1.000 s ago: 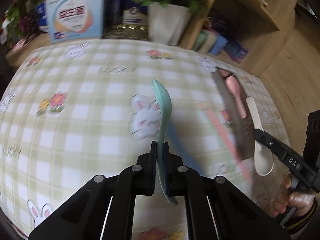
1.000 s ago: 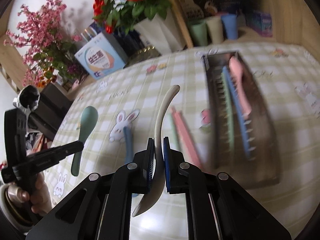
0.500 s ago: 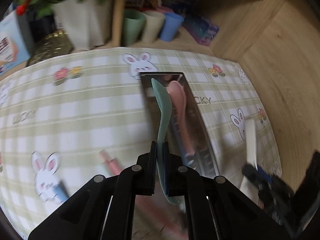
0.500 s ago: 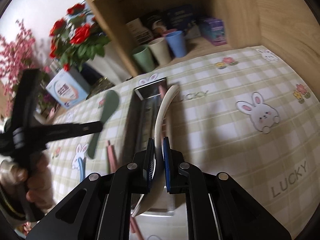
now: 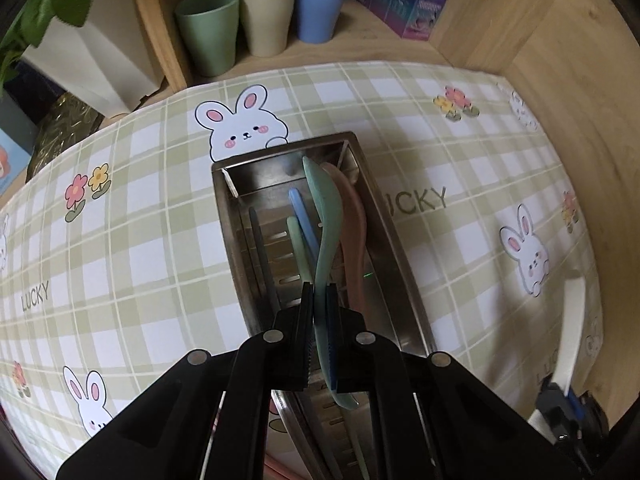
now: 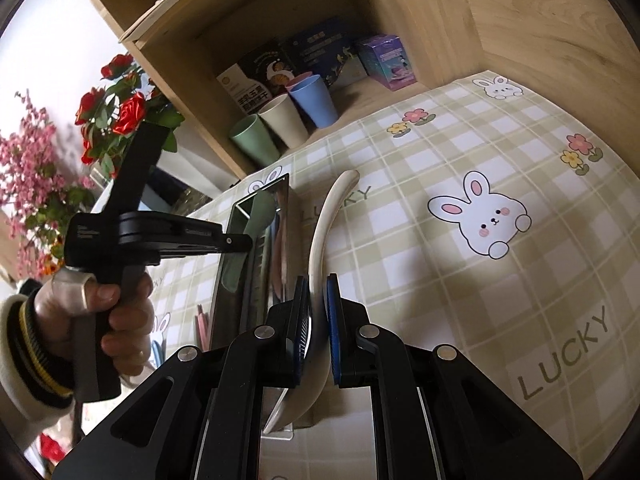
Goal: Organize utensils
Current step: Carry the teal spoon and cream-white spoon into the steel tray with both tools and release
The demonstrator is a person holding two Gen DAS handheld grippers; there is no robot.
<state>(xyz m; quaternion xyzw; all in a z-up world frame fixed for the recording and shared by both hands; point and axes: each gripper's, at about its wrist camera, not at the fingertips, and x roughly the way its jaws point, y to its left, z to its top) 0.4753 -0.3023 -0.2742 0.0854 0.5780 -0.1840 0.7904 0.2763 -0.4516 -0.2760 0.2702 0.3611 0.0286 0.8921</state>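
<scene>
My left gripper (image 5: 319, 292) is shut on a green spoon (image 5: 326, 216) and holds it over the steel utensil tray (image 5: 404, 280). The tray holds a pink spoon (image 5: 354, 220) and blue (image 5: 300, 216), green and dark chopsticks. My right gripper (image 6: 319, 284) is shut on a white spoon (image 6: 322, 224), held just right of the tray (image 6: 224, 280). The left gripper (image 6: 240, 242) with the green spoon (image 6: 256, 216) shows over the tray in the right wrist view. The white spoon (image 5: 572, 328) shows at the right edge of the left wrist view.
Green (image 5: 208, 32), beige (image 5: 266, 16) and blue (image 5: 318, 6) cups stand on a wooden shelf behind the table. A white vase (image 5: 96, 68) stands at back left. Pink chopsticks (image 6: 202, 326) lie left of the tray. A wooden wall (image 5: 580, 92) borders the right.
Both grippers have swung right, from the middle of the table to the tray. The left gripper with the green spoon is now over the tray; the right gripper with the white spoon is beside it.
</scene>
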